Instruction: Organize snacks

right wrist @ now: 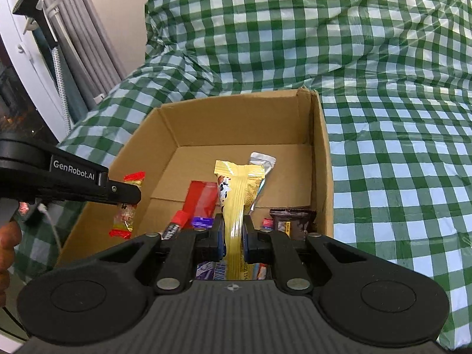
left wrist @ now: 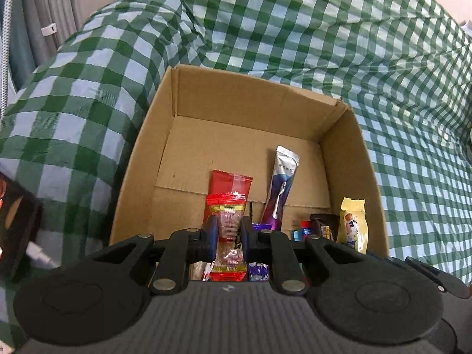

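An open cardboard box (left wrist: 250,97) sits on a green checked cloth. My left gripper (left wrist: 229,233) is shut on a red and clear snack packet (left wrist: 228,215) with gold bands, held over the box's near edge. My right gripper (right wrist: 234,236) is shut on a long yellow packet (right wrist: 236,200), also over the box (right wrist: 236,121). In the right wrist view the left gripper (right wrist: 128,199) reaches in from the left with its packet (right wrist: 124,215) hanging below. On the box floor lie a red packet (right wrist: 200,197), a silver and purple stick pack (left wrist: 281,188), a brown packet (right wrist: 292,221) and small purple and blue sweets.
The green checked cloth (right wrist: 383,147) covers the bed around the box and rises in folds behind it. Grey curtains (right wrist: 82,59) hang at the left. A dark object with a white cable (left wrist: 38,253) lies left of the box. A person's hand (right wrist: 7,244) shows at the left edge.
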The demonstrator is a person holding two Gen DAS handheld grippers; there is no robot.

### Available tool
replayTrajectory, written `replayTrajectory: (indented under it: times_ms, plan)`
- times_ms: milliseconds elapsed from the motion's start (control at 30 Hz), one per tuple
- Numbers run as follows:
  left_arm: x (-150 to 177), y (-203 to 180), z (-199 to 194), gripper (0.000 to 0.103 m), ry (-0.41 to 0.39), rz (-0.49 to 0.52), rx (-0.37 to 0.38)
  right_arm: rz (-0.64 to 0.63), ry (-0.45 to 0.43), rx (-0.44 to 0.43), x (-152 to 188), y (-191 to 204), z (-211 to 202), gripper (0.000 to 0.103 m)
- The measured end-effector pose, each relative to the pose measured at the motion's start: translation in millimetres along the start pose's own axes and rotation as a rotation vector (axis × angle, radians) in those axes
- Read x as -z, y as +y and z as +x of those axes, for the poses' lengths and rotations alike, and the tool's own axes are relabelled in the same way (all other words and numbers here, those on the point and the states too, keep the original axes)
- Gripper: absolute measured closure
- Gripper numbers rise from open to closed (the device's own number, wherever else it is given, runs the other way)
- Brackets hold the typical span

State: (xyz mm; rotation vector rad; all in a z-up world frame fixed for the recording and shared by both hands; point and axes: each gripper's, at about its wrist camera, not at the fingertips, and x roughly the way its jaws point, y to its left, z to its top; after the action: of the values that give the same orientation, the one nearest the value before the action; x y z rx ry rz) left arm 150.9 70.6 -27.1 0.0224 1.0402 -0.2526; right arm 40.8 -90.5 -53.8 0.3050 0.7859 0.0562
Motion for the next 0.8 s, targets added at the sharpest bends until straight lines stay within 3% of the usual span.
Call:
replayTrajectory:
  times_ms: [333, 400, 433, 467, 500, 567, 667, 800]
  plan:
    - [-1, -1, 29, 0.084, 0.028, 0.032, -0.037, 0.005, 0.034, 0.008, 3, -8, 23, 0.09]
    - [-1, -3, 28, 0.057, 0.012, 0.063, -0.057, 0.015, 0.038, 0.008, 0, -8, 22, 0.083]
    - [0, -2, 26, 0.019, 0.007, 0.071, -0.074, 0.021, 0.038, 0.008, -2, -9, 21, 0.073]
    - [0, -2, 22, 0.001, -0.008, 0.07, -0.103, 0.024, 0.035, 0.005, -3, -9, 18, 0.049]
    - [2, -1, 16, 0.0, -0.046, 0.069, -0.123, 0.027, 0.027, 0.002, -4, -8, 14, 0.03]
    - [6, -1, 6, 0.0, -0.07, 0.098, -0.134, 0.012, 0.014, 0.001, -3, -6, 5, 0.018]
    - [13, 0, -7, 0.0, -0.042, 0.105, -0.14, -0.021, -0.009, 0.021, 1, 0, -15, 0.009]
    - [30, 3, -37, 0.0, -0.046, 0.079, -0.131, -0.042, -0.019, 0.013, 11, 11, -42, 0.008]
